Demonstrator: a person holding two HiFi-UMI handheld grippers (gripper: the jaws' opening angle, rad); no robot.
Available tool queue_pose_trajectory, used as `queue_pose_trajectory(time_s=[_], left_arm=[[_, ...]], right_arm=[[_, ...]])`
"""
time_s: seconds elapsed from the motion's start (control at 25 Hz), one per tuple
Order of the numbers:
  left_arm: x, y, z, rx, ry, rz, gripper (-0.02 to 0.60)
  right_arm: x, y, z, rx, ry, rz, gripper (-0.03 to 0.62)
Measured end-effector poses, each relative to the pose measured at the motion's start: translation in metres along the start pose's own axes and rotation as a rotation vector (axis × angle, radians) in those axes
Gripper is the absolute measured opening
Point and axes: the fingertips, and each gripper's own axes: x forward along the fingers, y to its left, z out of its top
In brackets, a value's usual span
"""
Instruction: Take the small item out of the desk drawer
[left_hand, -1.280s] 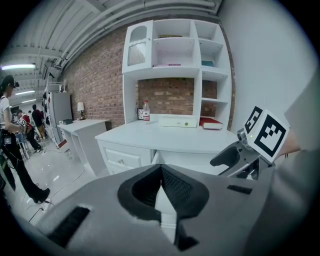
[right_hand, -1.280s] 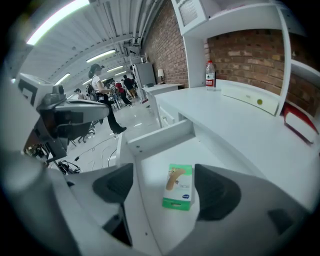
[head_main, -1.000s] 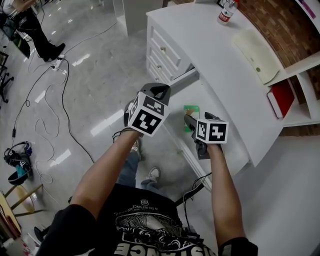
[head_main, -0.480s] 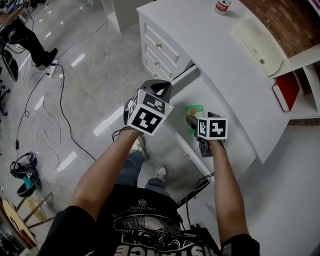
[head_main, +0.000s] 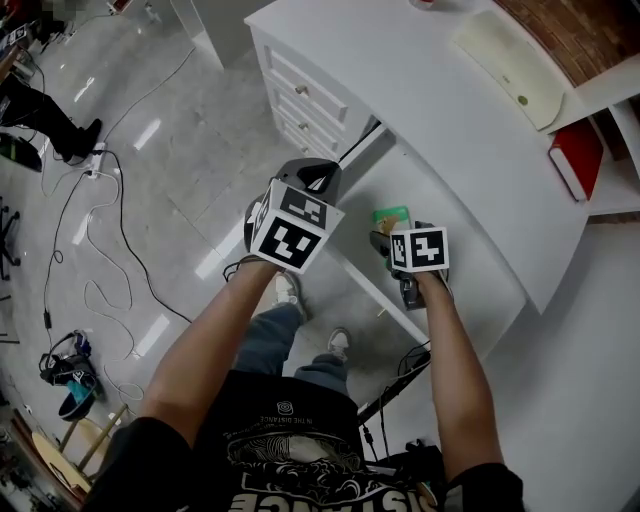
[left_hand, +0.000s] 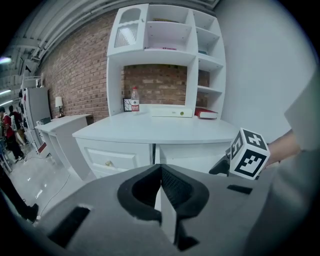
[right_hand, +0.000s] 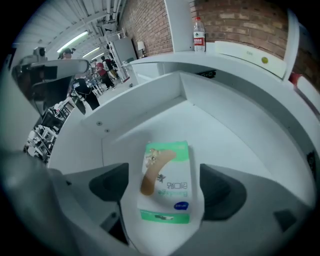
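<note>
A small white and green plaster box (right_hand: 167, 180) lies flat on the floor of the open desk drawer (right_hand: 210, 120). My right gripper (right_hand: 165, 189) reaches down into the drawer, and its jaws are opening wide on either side of the box; the pads (right_hand: 222, 192) stand off it. In the head view the green box (head_main: 390, 216) shows just beyond the right gripper (head_main: 383, 240). My left gripper (head_main: 316, 180) hovers in front of the drawer (head_main: 450, 215), over the floor. It is shut with nothing in it, as the left gripper view shows (left_hand: 161, 192).
The white desk top (head_main: 400, 90) carries a cream flat case (head_main: 505, 60) and a water bottle (right_hand: 199, 34). A red book (head_main: 575, 160) lies on a side shelf. Side drawers with knobs (head_main: 300, 95) sit left of the open one. Cables (head_main: 100, 250) trail over the floor.
The head view has swung, so the desk sits higher and further left. Both grippers keep about the same places; the right one stays at the green box in the drawer.
</note>
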Motion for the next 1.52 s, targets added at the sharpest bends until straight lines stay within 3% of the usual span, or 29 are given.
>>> queue_pose_trajectory(time_s=[0.64, 1.28, 1.52], left_arm=[[0.022, 0.007, 0.002, 0.044, 0.023, -0.055, 0.006], [0.018, 0.007, 0.015, 0.085, 0.019, -0.072, 0.006], [0.011, 0.004, 0.019, 0.08, 0.014, -0.06, 0.006]], right_arm=[[0.018, -0.006, -0.005, -0.011, 0.067, -0.104, 0.403], [0.016, -0.005, -0.005, 0.004, 0.066, -0.103, 0.348], [0.001, -0.002, 0.006, 0.023, 0.01, -0.085, 0.347]])
